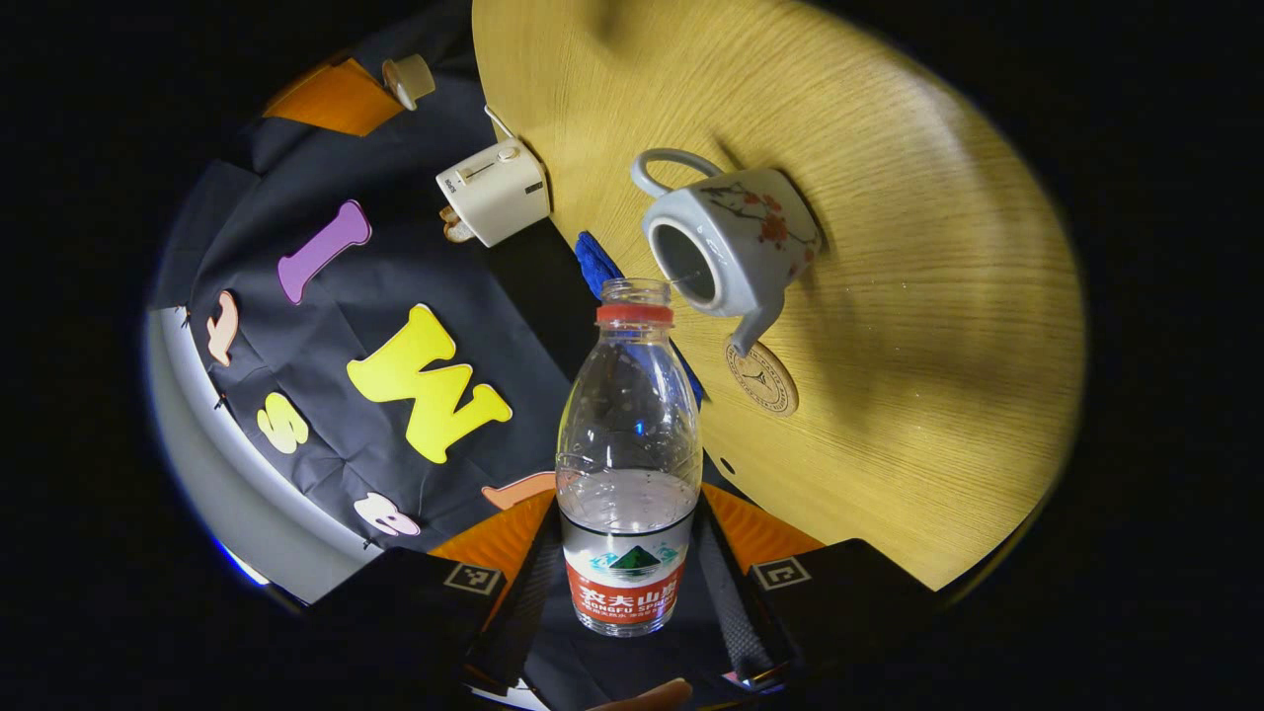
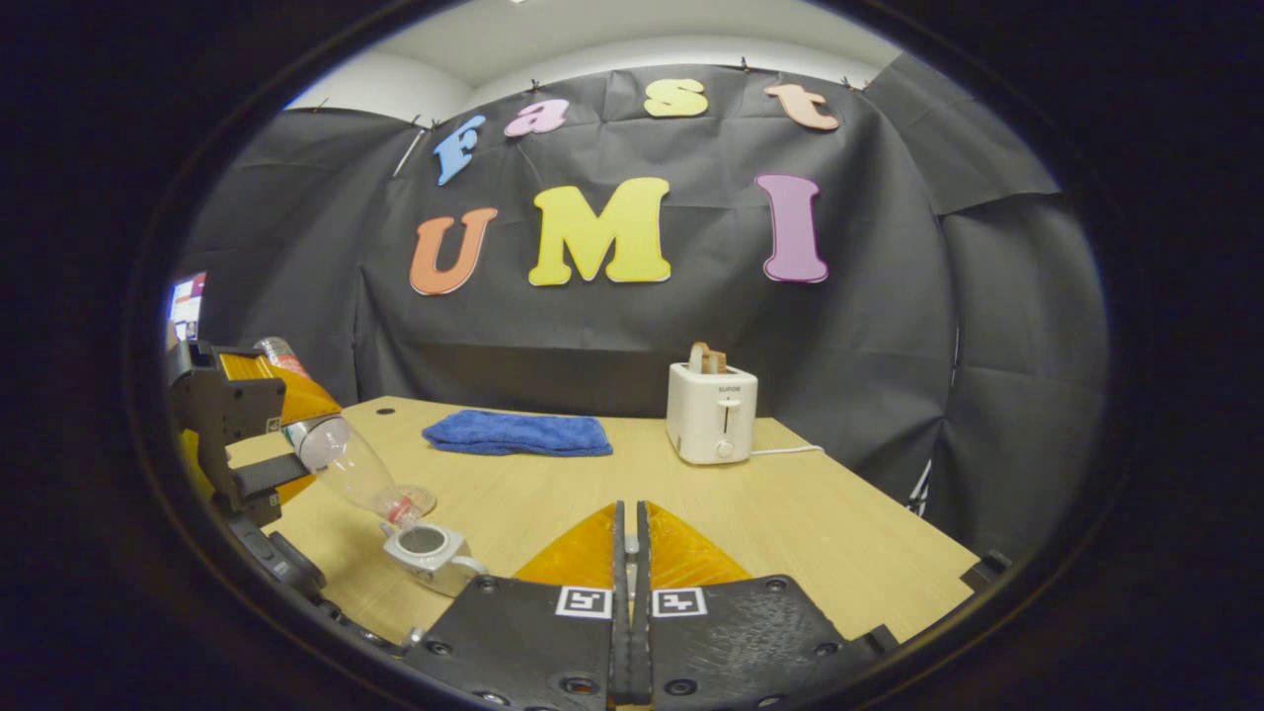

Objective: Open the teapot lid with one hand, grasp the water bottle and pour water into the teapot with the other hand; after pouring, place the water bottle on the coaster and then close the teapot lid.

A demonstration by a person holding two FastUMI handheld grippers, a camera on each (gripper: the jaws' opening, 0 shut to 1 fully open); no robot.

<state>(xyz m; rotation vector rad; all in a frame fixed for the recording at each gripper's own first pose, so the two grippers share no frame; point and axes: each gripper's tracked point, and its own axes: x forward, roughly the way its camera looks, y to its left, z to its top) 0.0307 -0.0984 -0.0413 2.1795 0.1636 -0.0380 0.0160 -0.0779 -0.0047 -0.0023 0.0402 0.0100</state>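
In the left gripper view we see our left gripper (image 1: 629, 583) squeezing the water bottle (image 1: 629, 464), with one finger pressed on each side of it down by the label. The bottle has no cap, and a little water sits low inside it. It is tipped, and its open mouth is right next to the open top of the teapot (image 1: 731, 247). A thin thread of water runs from the bottle's mouth into the pot. The teapot stands on the wooden table (image 1: 889, 197) and has red flowers painted on its side. Its spout points at the round coaster (image 1: 761, 377), which lies flat on the table just beside the pot. In the right gripper view we see the same thing from the side: the left gripper (image 2: 247, 444) holds the bottle (image 2: 351, 464) slanted down over the teapot (image 2: 430, 553), which has no lid on it. Our right gripper (image 2: 629, 602) has its two fingers closed tight together at the bottom of that view, and we cannot tell if the lid is pinched between them. Farther back on the table (image 2: 839, 533) lie a folded blue cloth (image 2: 518, 433) and a white toaster (image 2: 711, 413) with bread in it.
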